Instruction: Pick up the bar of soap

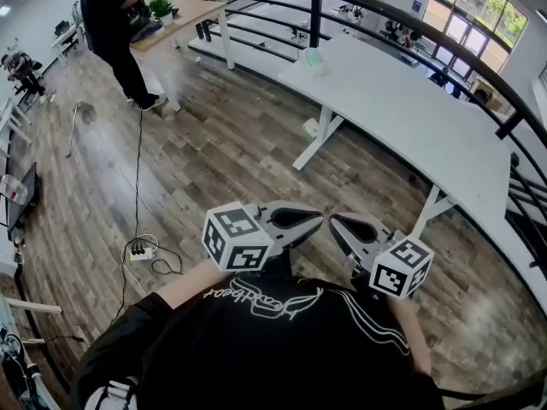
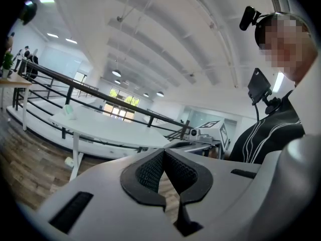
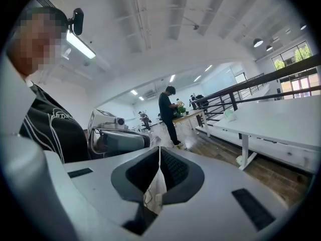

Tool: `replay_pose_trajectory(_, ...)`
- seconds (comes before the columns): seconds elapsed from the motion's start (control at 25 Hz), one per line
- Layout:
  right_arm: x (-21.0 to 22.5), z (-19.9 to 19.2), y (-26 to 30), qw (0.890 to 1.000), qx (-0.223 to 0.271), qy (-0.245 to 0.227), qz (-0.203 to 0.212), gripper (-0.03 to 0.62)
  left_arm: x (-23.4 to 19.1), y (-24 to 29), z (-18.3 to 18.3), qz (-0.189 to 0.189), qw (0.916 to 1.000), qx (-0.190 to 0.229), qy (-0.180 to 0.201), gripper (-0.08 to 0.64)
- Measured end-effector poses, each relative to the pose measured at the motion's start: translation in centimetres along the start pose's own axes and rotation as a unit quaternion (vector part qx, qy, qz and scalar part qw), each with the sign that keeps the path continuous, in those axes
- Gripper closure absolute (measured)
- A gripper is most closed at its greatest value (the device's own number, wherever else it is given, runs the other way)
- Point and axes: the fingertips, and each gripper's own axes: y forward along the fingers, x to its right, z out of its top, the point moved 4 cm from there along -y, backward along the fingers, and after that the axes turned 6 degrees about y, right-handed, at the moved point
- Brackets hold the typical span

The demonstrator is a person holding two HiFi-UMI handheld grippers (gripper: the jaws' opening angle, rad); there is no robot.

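Close against the person's black shirt point(image 1: 256, 348), the left gripper point(image 1: 314, 219) and the right gripper point(image 1: 337, 222) are sitting side by side, tips almost meeting, each with its jaws pressed together on nothing. They are pointing nearly level, a little downward, toward the white table point(image 1: 410, 126) farther away. I judge this a carrying pose, because nothing is within reach. A pale green thing point(image 1: 314, 61), probably the soap, is lying at the table's far left end, well apart from both.
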Motion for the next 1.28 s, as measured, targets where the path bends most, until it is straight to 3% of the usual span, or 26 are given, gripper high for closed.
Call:
replay_pose_trajectory(0.36,6.2,3.5,6.9,1.000,-0.011,0.010,-0.009,0.575,-9.9,0.8,2.1,0.000,1.0000,0.001,-0.007,0.554)
replay_pose_trajectory(0.56,11.0,7.0,12.6,1.000,-0.017,0.023,-0.011,0.575,-18.0,1.3,3.9,0.005,0.9999,-0.014,-0.008,0.554)
replay_pose_trajectory(0.96,22.1,17.6,24.0,0.999,-0.020,0.028,-0.036,0.575,-36.3,3.3,11.4,0.003,0.9997,-0.021,0.007,0.554)
replay_pose_trajectory(1.28,28.5,21.8,30.9,0.999,-0.021,0.019,-0.046,0.575,-46.4,4.3,14.0,0.001,0.9996,-0.026,0.008,0.554)
